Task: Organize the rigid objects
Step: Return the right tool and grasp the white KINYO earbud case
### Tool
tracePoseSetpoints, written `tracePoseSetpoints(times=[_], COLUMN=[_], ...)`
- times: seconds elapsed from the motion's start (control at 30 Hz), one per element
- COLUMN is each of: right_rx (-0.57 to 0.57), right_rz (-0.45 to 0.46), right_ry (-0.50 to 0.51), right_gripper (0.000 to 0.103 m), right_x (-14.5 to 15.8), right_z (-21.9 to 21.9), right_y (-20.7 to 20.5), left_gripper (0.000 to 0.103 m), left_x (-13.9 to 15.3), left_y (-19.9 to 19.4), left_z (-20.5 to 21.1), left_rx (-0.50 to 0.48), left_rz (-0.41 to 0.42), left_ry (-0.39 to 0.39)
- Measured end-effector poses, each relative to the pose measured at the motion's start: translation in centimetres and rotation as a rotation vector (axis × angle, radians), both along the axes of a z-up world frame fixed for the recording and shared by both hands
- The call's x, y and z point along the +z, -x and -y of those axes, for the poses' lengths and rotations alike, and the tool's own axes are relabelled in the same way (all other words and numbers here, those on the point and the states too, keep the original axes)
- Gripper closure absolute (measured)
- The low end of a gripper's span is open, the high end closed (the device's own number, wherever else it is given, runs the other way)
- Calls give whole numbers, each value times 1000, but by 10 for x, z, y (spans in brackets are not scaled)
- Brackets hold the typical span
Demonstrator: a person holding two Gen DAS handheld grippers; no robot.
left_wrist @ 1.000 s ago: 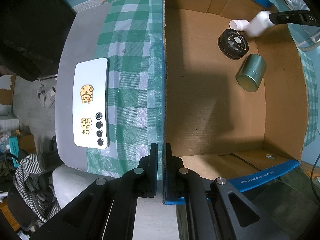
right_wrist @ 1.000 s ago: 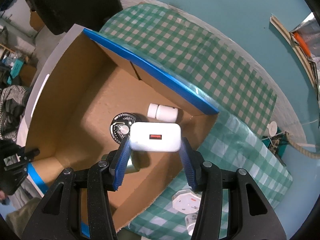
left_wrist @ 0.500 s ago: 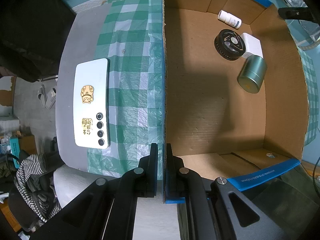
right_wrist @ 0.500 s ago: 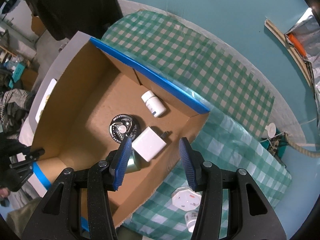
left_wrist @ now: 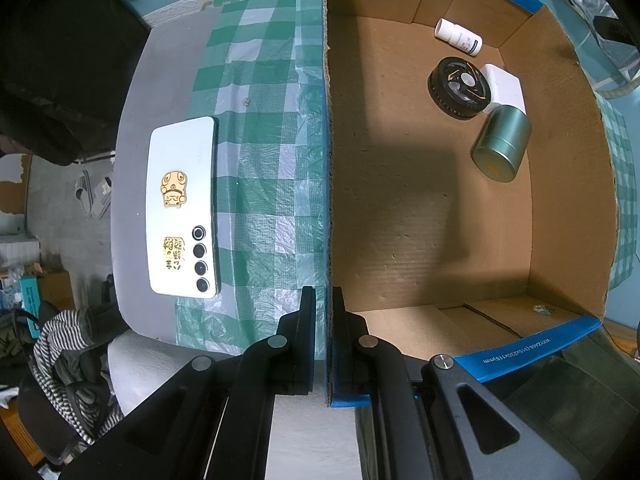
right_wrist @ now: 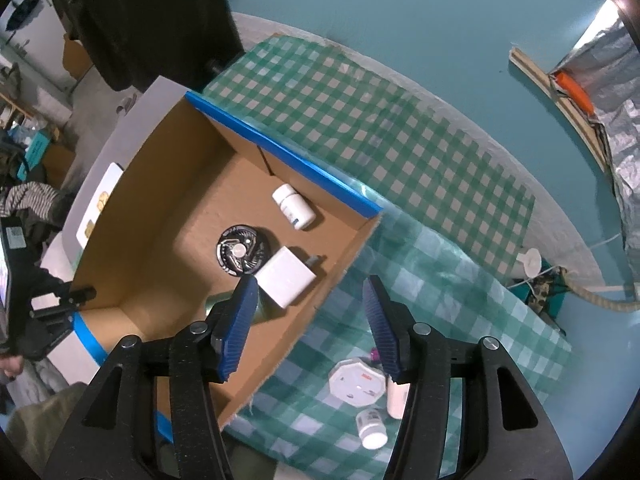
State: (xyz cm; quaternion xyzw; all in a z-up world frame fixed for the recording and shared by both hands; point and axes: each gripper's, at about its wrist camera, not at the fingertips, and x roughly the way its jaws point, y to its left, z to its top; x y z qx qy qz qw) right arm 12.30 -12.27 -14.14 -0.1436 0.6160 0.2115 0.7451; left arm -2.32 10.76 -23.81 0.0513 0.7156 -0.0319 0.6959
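My left gripper is shut on the left wall of the open cardboard box. In the box lie a white pill bottle, a black round disc, a white charger and a green tin. My right gripper is open and empty, held high above the box's right wall. The charger, the disc and the bottle show below it. A white phone lies left of the box.
On the green checked cloth right of the box lie a white octagonal plug, a small white bottle and a white tube. A chair with striped cloth stands at the table's left edge.
My right gripper opened and let go of the white charger, which dropped into the box beside the disc and tin. The gripper then rose and drew back to the right. The left gripper stayed put.
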Motion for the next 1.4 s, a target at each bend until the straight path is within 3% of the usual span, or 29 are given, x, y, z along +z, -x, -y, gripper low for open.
tracePoseSetpoints(times=[0.37,0.63,0.97,1.4], right_rx=[-78,-155,-244,-251], right_rz=[-10,-38,-164,-243], right_ry=[-7,29,7,4], right_gripper=[46,43,43,43], right_x=[4,-11,-69,-125], right_z=[50,95,146,168], right_y=[6,10,18,35], left_gripper=[97,97,97,97], left_x=[0,1,1,3], left_y=[0,-1,-2,-4], left_z=[1,1,4,4], left_rx=[-4,-4,-2,1], left_rz=[-2,-3,-2,-5], left_ry=[-1,-3,-7,-14])
